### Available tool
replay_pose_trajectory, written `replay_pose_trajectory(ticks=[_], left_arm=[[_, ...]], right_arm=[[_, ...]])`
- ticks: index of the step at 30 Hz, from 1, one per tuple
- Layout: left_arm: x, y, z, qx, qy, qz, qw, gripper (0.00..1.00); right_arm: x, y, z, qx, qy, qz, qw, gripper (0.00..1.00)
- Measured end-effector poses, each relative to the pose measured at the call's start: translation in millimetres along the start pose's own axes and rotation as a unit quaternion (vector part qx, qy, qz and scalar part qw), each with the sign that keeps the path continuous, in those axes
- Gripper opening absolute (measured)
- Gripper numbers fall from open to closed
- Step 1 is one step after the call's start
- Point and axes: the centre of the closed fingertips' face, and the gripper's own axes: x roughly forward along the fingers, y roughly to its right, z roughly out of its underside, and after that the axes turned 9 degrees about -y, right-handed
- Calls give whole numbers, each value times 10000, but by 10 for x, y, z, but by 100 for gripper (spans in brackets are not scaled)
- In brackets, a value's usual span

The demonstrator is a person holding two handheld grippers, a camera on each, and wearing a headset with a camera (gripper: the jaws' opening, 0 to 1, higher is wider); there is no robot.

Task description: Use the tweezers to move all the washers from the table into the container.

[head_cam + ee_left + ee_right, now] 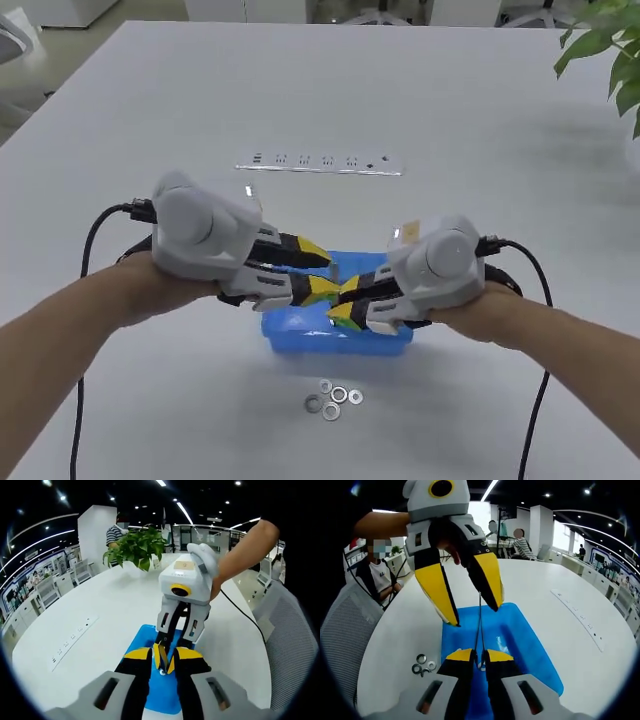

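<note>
Left gripper (164, 661): rounded white housing; black jaws with yellow tips; grey jaw bases with dark slots.
Right gripper (480, 661): the same white shell and black-and-yellow jaws; tan sticker on top.
Left cable (92, 245): black, leaves the housing at 9 o'clock in the head view.
Right cable (535, 290): black, leaves at 3 o'clock and curves toward 6.

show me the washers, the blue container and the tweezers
washers (333, 398), head view, middle of the cluster
blue container (335, 341), head view, its near wall
tweezers (480, 622), right gripper view, the thin shaft over the container
</note>
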Motion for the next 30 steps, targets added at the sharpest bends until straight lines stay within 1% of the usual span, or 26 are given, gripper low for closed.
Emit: replay_pose_trajectory(ticks=[3, 5, 10, 12, 16, 20, 23, 30], left_arm=[[17, 9, -5, 30, -11, 47, 10000, 19], [26, 13, -8, 70, -14, 71, 9999, 16], [52, 10, -16, 153, -27, 96, 9998, 12], [61, 17, -24, 185, -25, 122, 9998, 9], [81, 16, -34, 237, -34, 120, 9996, 8], [93, 8, -32, 175, -44, 113, 9998, 8], [92, -9, -22, 181, -77, 54, 9998, 6], [66, 26, -13, 184, -97, 75, 9998, 6]], right_arm=[[-2, -4, 0, -31, -2, -9, 10000, 11], [-4, -6, 5, -41, 1, -8, 10000, 11], [-13, -12, 15, -75, -23, 0, 10000, 11], [-16, -15, 17, -71, -27, 1, 10000, 11], [-22, -12, 23, -62, -35, 12, 10000, 12], [-26, -8, 25, 1, -24, 22, 10000, 13], [-30, -2, 28, 10, -29, 32, 10000, 13], [-39, -12, 16, 9, -42, 43, 10000, 14]])
